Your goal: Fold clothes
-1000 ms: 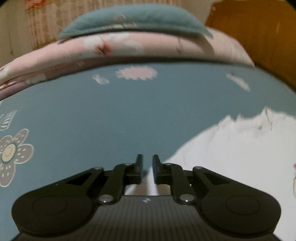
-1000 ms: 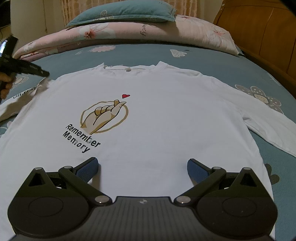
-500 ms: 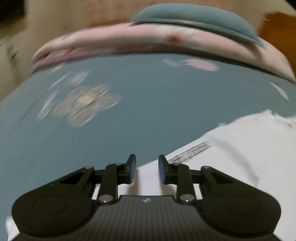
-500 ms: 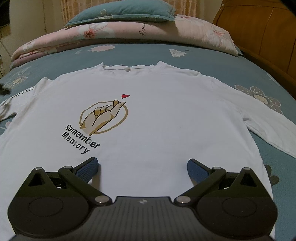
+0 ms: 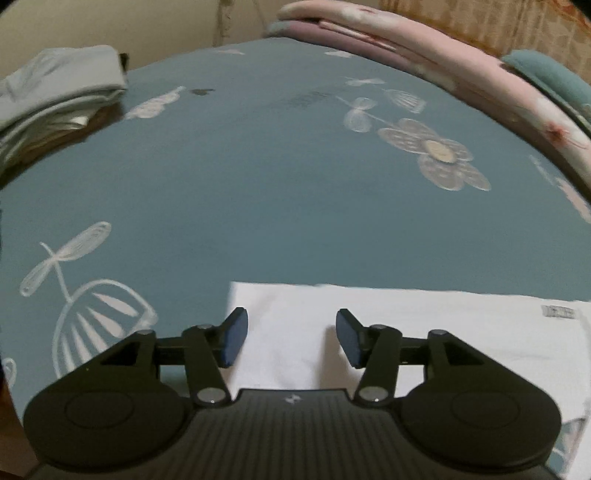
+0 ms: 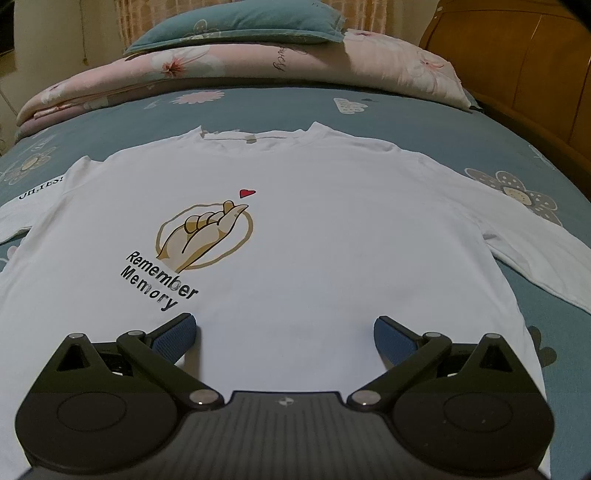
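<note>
A white long-sleeved T-shirt (image 6: 332, 229) lies spread flat, print up, across the middle of the blue flowered bed sheet (image 6: 369, 110), collar toward the pink quilt (image 6: 221, 70) and teal pillow (image 6: 236, 22) at the head edge. The right gripper (image 6: 284, 332) hangs over the shirt's hem, fingers wide apart — nothing between them. The left gripper (image 5: 291, 339) sits over the sleeve end (image 5: 406, 325), jaws opening, pads clear of the cloth.
</note>
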`<state>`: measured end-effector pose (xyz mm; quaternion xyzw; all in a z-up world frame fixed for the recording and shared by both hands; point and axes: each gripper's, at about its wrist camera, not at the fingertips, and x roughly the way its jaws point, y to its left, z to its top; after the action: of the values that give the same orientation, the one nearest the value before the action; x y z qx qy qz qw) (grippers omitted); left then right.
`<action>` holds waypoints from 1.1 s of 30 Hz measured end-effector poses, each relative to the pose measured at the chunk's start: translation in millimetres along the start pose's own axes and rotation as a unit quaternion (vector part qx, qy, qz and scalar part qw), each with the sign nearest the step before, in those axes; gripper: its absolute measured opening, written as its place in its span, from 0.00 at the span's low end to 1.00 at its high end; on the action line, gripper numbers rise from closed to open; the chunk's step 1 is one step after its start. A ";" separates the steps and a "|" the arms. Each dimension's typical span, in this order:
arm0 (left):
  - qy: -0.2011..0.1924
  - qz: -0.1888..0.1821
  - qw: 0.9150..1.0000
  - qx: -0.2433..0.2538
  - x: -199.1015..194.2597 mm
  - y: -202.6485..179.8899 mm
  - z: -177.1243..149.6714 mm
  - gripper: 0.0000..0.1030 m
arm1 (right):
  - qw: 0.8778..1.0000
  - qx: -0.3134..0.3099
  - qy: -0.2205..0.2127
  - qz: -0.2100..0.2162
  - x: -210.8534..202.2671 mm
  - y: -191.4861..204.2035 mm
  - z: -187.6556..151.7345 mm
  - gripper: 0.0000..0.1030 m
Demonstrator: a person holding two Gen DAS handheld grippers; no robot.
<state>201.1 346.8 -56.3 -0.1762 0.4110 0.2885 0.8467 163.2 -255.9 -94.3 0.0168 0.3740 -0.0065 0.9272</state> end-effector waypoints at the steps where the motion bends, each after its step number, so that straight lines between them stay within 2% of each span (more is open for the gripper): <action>1: -0.004 0.009 1.000 -0.002 3.0 4.3 -0.3 0.52 | 1.000 0.000 -0.001 0.000 0.3 0.1 0.0 1.00; 3: -0.016 0.017 1.000 -0.015 7.5 10.9 0.7 0.52 | 1.000 -0.002 -0.003 -0.002 1.2 0.9 0.0 1.00; 7: -0.017 0.001 0.999 -0.034 15.6 17.6 -3.3 0.56 | 1.000 -0.005 -0.006 -0.004 2.5 2.1 0.7 1.00; 11: -0.022 0.017 1.000 -0.010 18.1 4.4 -7.8 0.55 | 1.000 -0.005 -0.007 -0.005 2.9 2.7 0.8 1.00; 12: -0.020 0.020 1.000 -0.007 17.1 0.6 -8.0 0.51 | 1.000 -0.005 -0.007 -0.005 2.9 2.7 0.8 1.00; 14: -0.015 0.018 1.000 0.008 15.4 -8.7 -5.6 0.17 | 1.000 -0.005 -0.006 -0.005 3.0 2.8 1.0 1.00; 15: -0.013 0.033 0.999 0.024 13.5 -15.0 -5.2 0.07 | 1.000 -0.005 -0.005 -0.005 2.9 2.8 1.2 1.00; 16: -0.011 0.056 0.997 0.042 11.4 -21.4 -5.1 0.02 | 1.000 -0.005 -0.004 -0.004 2.7 2.7 1.3 1.00; 20: -0.015 0.075 0.996 0.040 1.6 -22.0 1.2 0.00 | 1.000 -0.004 -0.001 -0.002 2.3 2.0 1.8 1.00; 23: -0.008 0.117 0.992 0.053 2.5 -14.4 3.7 0.00 | 1.000 -0.003 0.001 -0.002 2.2 2.1 2.1 1.00; 24: -0.004 0.120 0.991 0.052 2.9 -10.9 4.4 0.00 | 1.000 -0.003 0.002 -0.002 2.0 2.2 2.1 1.00; 27: -0.007 0.082 0.996 0.030 -5.6 -5.1 7.2 0.00 | 1.000 -0.002 0.003 -0.002 1.8 2.0 2.1 1.00; 30: -0.008 0.036 0.998 0.052 -13.9 -19.8 8.4 0.24 | 1.000 -0.003 0.003 -0.003 1.8 2.4 2.0 1.00; 32: -0.015 0.031 0.997 0.065 -17.7 -28.9 6.2 0.56 | 1.000 -0.003 0.003 -0.002 1.8 2.4 2.0 1.00; 33: -0.016 0.027 0.997 0.069 -17.6 -30.4 5.3 0.60 | 1.000 -0.003 0.003 -0.002 1.8 2.4 2.0 1.00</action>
<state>214.8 320.2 -37.2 -0.1010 0.4214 0.2851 0.8550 165.9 -253.6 -94.1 0.0137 0.3769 -0.0073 0.9261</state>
